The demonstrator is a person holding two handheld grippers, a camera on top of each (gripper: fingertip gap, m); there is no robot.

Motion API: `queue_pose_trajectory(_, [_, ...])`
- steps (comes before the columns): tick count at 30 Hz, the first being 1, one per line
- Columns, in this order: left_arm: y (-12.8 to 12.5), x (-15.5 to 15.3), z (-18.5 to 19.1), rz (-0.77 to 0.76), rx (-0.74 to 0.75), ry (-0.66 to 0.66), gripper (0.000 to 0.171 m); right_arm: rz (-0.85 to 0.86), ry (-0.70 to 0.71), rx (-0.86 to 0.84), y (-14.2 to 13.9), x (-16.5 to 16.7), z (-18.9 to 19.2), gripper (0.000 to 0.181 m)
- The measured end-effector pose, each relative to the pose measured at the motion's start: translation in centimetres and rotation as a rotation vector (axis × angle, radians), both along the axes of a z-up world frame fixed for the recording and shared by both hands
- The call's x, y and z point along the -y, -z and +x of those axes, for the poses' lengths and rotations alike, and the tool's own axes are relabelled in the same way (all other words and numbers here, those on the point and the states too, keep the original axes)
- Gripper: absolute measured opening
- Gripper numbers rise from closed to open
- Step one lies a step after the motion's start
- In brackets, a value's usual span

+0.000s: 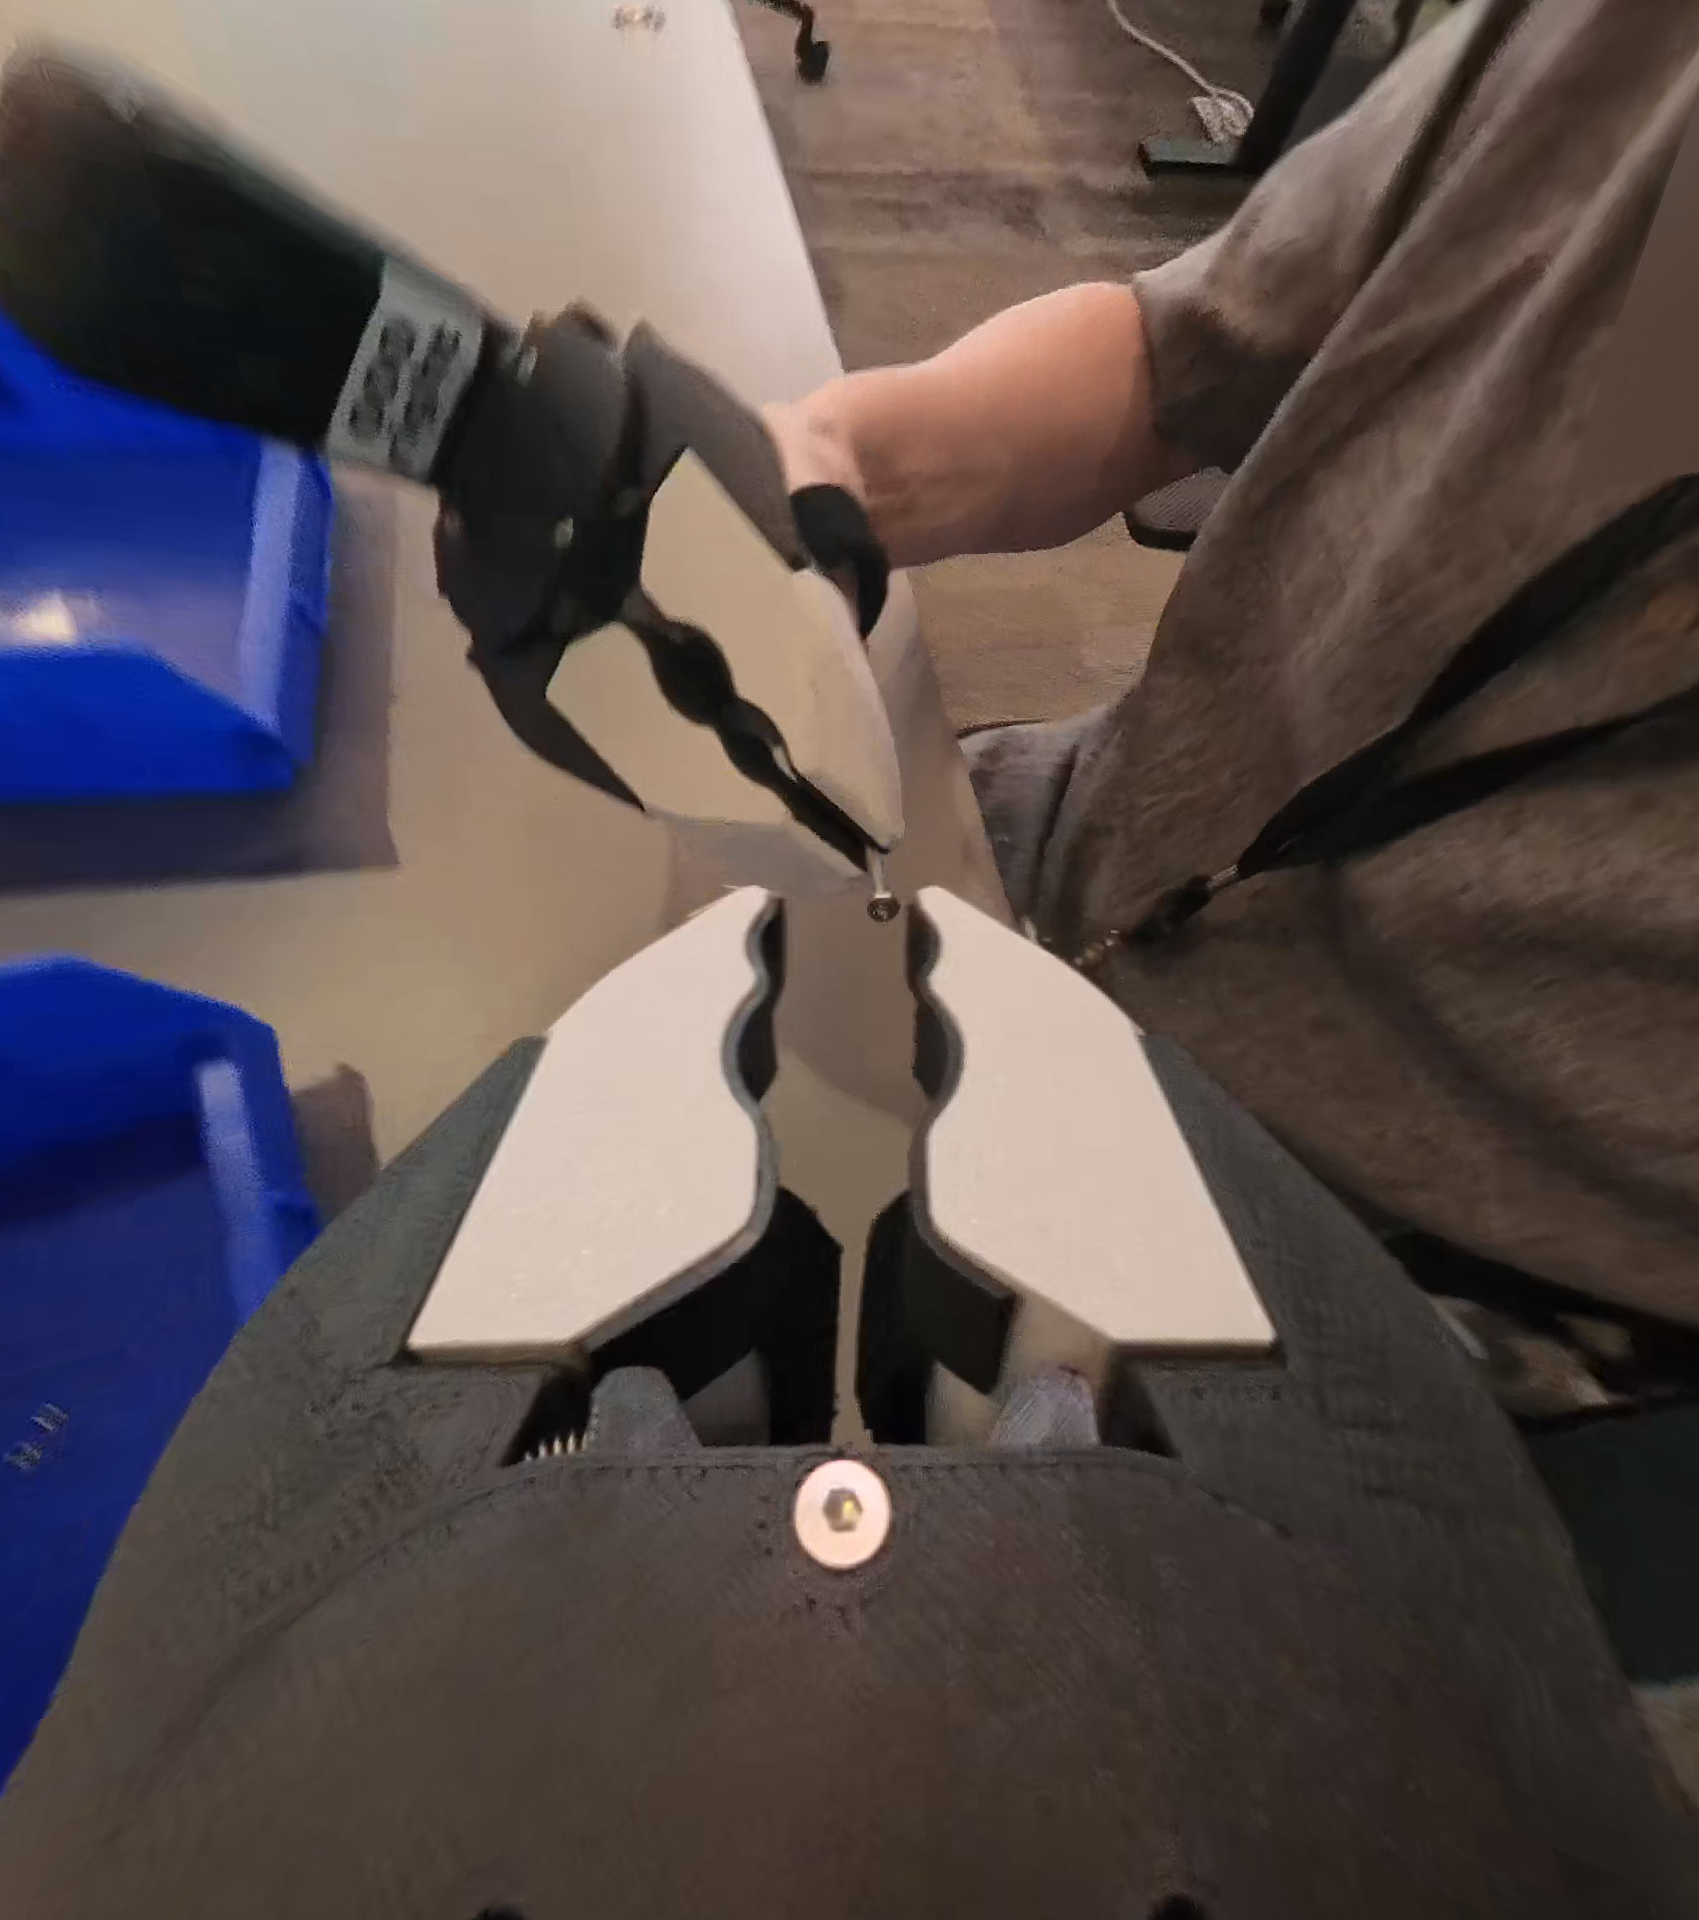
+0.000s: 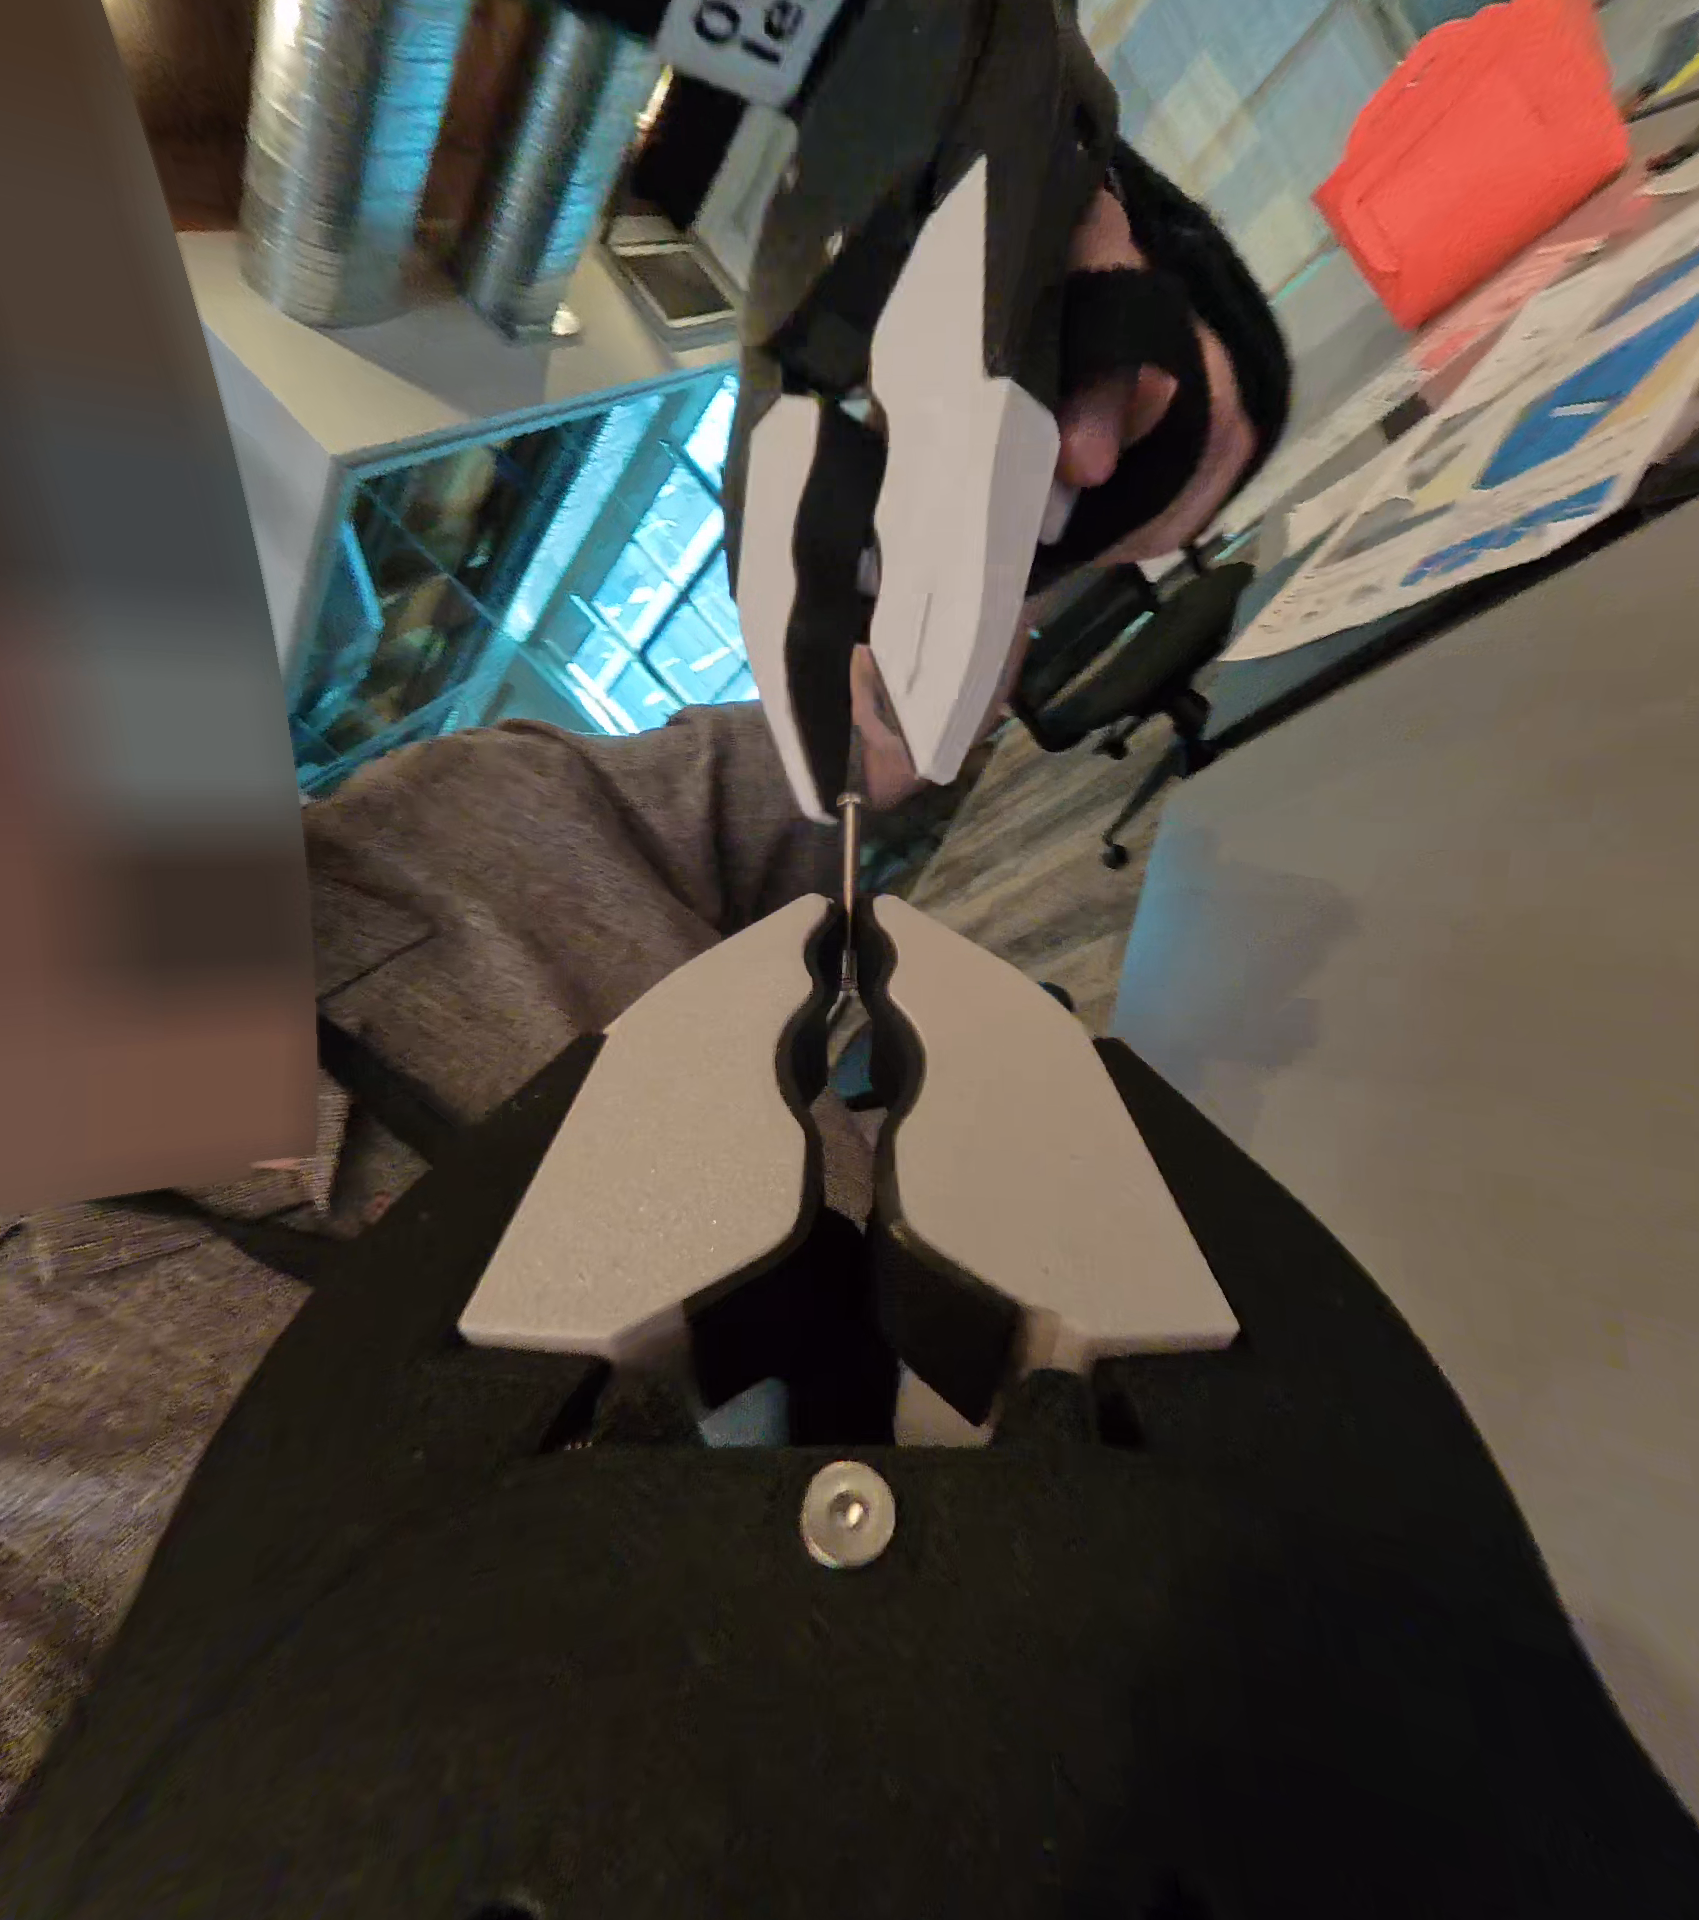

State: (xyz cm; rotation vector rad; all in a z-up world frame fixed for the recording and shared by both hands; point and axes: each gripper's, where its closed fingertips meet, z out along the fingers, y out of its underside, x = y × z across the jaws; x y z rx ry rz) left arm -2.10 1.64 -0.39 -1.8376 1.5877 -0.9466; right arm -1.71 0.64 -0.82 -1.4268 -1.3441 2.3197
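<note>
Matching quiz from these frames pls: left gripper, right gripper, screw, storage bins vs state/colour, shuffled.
Things:
1. left gripper
2. right gripper
3. screw
4. storage bins

States:
A. blue, beside the table edge
B. shut on a thin metal part
C. fingers apart, holding nothing
D. silver, pinched by its shaft

Pairs: 1-C, 2-B, 3-D, 4-A

My left wrist camera looks along my left gripper (image 1: 845,914) toward my torso and the table edge (image 1: 793,260), very close. My right wrist camera looks along my right gripper (image 2: 853,914) up toward the room. Each view shows the other gripper close ahead, and both share the small screw (image 1: 881,896) between the tips.
</note>
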Motion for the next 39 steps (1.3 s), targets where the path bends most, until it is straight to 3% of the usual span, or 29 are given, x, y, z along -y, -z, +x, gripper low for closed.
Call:
queue_pose_trajectory(5, [0.3,-0.5,-0.7,-0.182,0.001,-0.155,0.018,0.089,0.075,0.056,0.8,-0.5,-0.3,0.002])
queue_pose_trajectory(10, [1.1,0.2,-0.6,-0.246,-0.01,-0.172,0.022,0.105,0.08,0.07,1.0,-0.4,-0.4,0.002])
queue_pose_trajectory(13, [1.2,0.5,-0.3,-0.281,0.002,-0.173,0.016,0.121,0.088,0.077,1.1,-0.4,-0.4,0.002])
queue_pose_trajectory(18, [1.0,0.5,-0.1,-0.295,0.026,-0.176,0.007,0.116,0.084,0.073,1.0,-0.2,-0.4,0.002])
queue_pose_trajectory(32, [1.3,0.6,0.2,-0.283,0.029,-0.16,0.006,0.111,0.077,0.068,0.8,0.0,-0.2,0.002])
queue_pose_trajectory(39, [1.8,0.4,0.0,-0.296,0.013,-0.169,0.005,0.206,0.111,0.108,1.5,-0.1,-0.5,0.002])
